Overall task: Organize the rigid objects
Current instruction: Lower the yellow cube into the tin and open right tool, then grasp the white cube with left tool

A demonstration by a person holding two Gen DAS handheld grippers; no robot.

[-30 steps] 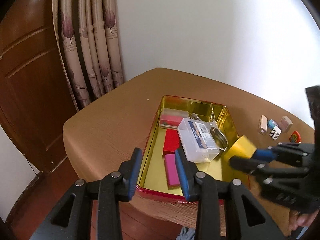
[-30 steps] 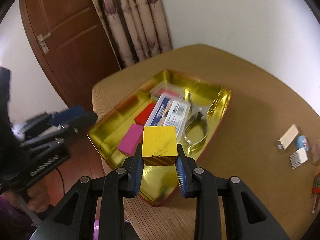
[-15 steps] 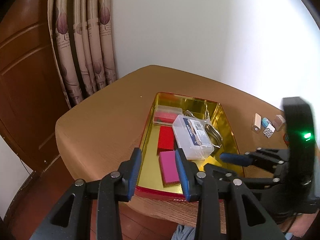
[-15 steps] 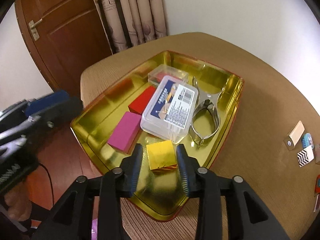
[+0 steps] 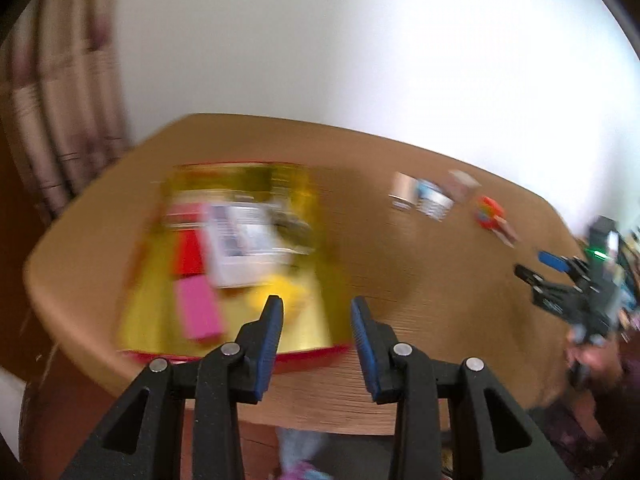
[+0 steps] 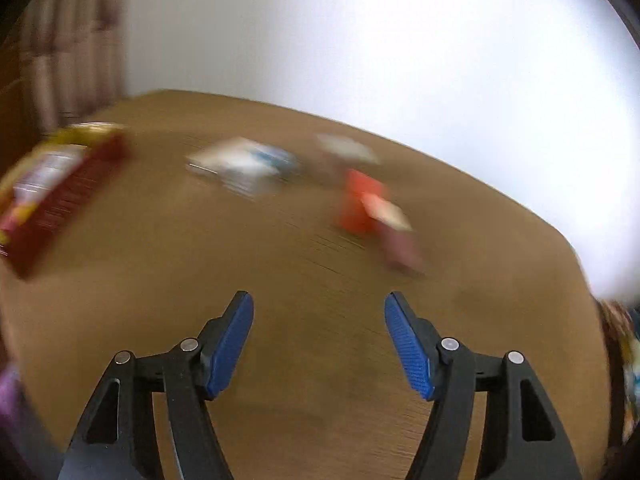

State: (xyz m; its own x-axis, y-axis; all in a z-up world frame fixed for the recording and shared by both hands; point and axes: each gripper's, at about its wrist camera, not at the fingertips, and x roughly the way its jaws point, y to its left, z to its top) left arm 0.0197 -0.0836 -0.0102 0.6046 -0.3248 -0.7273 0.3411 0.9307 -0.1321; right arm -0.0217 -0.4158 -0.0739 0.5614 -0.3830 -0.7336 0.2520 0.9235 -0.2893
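Observation:
A gold tin with a red rim sits on the table's left half, blurred by motion. In it lie a yellow block, a pink block, a red block, a clear plastic box and a metal tool. My left gripper hovers over the tin's near right corner, its jaws a little apart with nothing between them. My right gripper is empty and its jaws are opening, above bare table short of an orange block. The left wrist view shows that right gripper at the far right.
Small loose pieces and a brownish block lie near the orange block on the wooden table. The tin is at the left edge of the right wrist view. Curtains hang at back left, with a white wall behind.
My right gripper set the yellow block down in the tin, let go, swung right toward the small pieces and widened its jaws. My left gripper turned right; both views are now blurred.

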